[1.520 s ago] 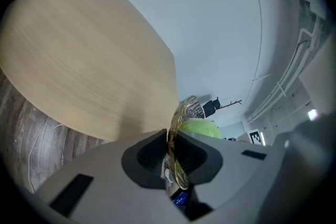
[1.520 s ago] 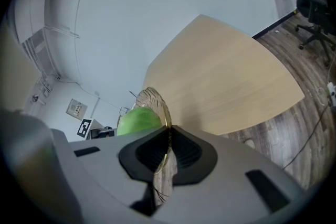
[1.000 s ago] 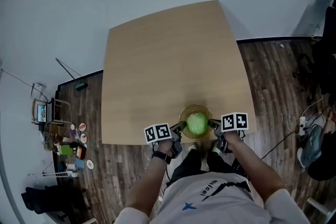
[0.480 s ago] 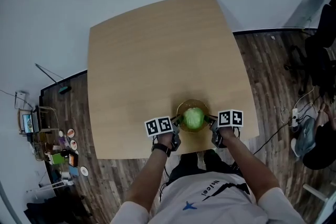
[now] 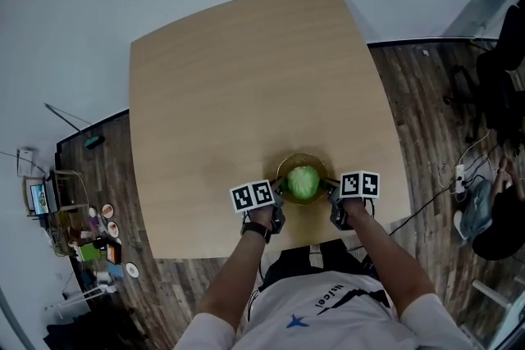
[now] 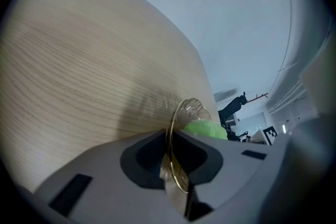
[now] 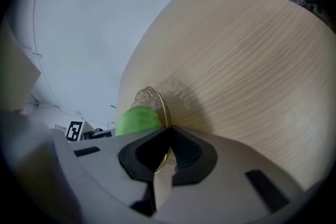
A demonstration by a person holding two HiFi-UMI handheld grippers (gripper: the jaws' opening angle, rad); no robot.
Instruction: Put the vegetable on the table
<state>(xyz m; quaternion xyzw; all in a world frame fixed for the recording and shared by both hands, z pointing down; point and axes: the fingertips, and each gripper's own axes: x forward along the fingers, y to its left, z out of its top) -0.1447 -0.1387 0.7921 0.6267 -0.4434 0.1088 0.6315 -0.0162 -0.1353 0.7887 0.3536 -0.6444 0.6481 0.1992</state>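
Both the left gripper [image 5: 279, 194] and the right gripper [image 5: 330, 191] pinch the rim of the bowl [image 5: 302, 157] tight, so bring both sides down together or the vegetable [image 5: 303, 182] may roll off

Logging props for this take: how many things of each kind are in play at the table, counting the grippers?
Green vegetable: 1
Glass dish: 1
Grippers: 2, the left gripper and the right gripper, jaws shut on the dish rim
Total: 4
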